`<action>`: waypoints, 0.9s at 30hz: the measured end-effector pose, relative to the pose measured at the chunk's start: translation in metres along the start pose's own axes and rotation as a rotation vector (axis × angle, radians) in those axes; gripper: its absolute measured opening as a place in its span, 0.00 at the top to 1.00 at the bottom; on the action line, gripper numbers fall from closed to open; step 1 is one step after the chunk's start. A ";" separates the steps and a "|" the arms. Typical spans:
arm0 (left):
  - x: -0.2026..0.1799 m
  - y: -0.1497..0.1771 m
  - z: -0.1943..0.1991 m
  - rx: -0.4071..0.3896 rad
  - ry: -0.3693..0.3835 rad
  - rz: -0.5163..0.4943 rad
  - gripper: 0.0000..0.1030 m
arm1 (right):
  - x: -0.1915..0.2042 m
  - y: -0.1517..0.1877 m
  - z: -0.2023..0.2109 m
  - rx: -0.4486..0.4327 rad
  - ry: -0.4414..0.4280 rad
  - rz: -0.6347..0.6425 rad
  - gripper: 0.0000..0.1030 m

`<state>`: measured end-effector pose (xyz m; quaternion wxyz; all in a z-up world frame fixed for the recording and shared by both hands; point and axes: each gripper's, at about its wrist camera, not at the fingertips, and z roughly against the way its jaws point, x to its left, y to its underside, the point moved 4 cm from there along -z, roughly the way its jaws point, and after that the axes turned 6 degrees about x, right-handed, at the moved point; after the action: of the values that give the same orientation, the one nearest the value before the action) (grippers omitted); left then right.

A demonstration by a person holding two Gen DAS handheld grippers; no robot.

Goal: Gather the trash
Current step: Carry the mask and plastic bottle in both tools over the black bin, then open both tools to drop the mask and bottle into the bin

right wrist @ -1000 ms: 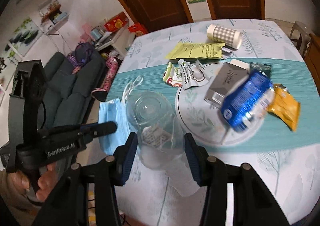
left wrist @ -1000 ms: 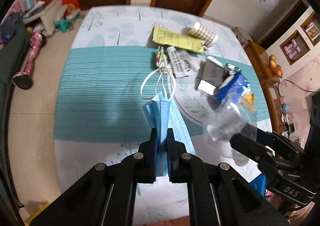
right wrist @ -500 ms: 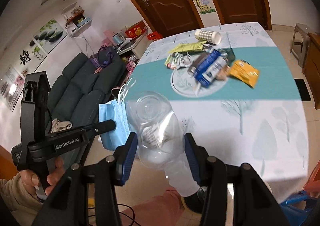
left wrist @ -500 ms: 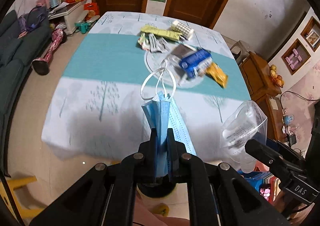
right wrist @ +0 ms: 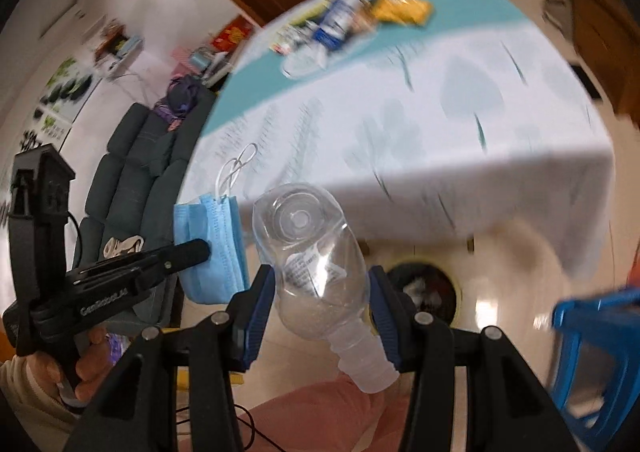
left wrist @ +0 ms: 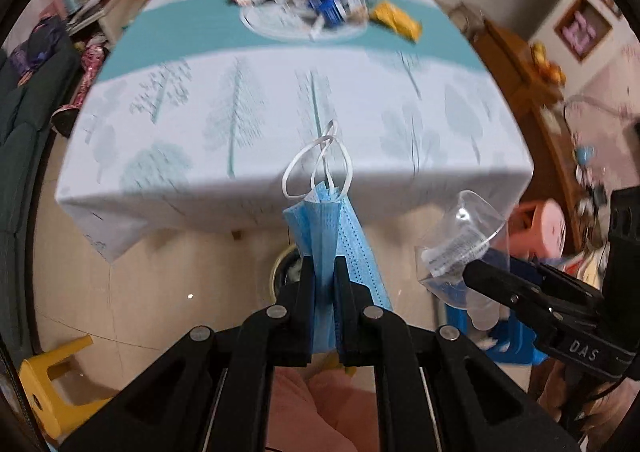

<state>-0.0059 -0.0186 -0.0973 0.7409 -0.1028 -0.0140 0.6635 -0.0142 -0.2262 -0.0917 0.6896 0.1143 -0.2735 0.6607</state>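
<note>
My left gripper (left wrist: 323,266) is shut on a folded blue face mask (left wrist: 336,223), whose white ear loops stick out ahead; it also shows in the right wrist view as the face mask (right wrist: 212,240). My right gripper (right wrist: 320,288) is shut on a clear empty plastic bottle (right wrist: 316,248), base forward and neck toward me. Both are off the table, above the floor. A round trash bin (right wrist: 424,288) with rubbish inside stands on the floor just beyond the bottle; the trash bin (left wrist: 286,270) is partly hidden behind the mask. More litter (left wrist: 340,3) lies on the far part of the table.
The table (left wrist: 280,123) has a white and teal tree-print cloth hanging over its near edge. A yellow stool (left wrist: 52,376) stands at lower left, a blue plastic stool (right wrist: 592,336) at right. A dark sofa (right wrist: 136,155) lines the left. A person's pink-clad leg (left wrist: 320,408) is below.
Both grippers have pulled back from over the table to beyond its near edge and sunk a little, each keeping its load. The floor and the trash bin have come into view.
</note>
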 end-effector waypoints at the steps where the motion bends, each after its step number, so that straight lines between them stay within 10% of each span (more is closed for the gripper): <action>1: -0.002 0.004 -0.006 0.012 0.000 -0.013 0.94 | -0.007 0.007 -0.007 0.009 0.002 -0.024 0.54; 27: -0.020 0.050 -0.255 0.207 -0.035 -0.314 0.92 | -0.152 0.113 -0.183 0.035 0.114 -0.478 0.53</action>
<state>-0.0167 -0.0672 -0.3530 0.8416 -0.0111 0.0253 0.5394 -0.0798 -0.2488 -0.3457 0.8385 0.1505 -0.1877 0.4888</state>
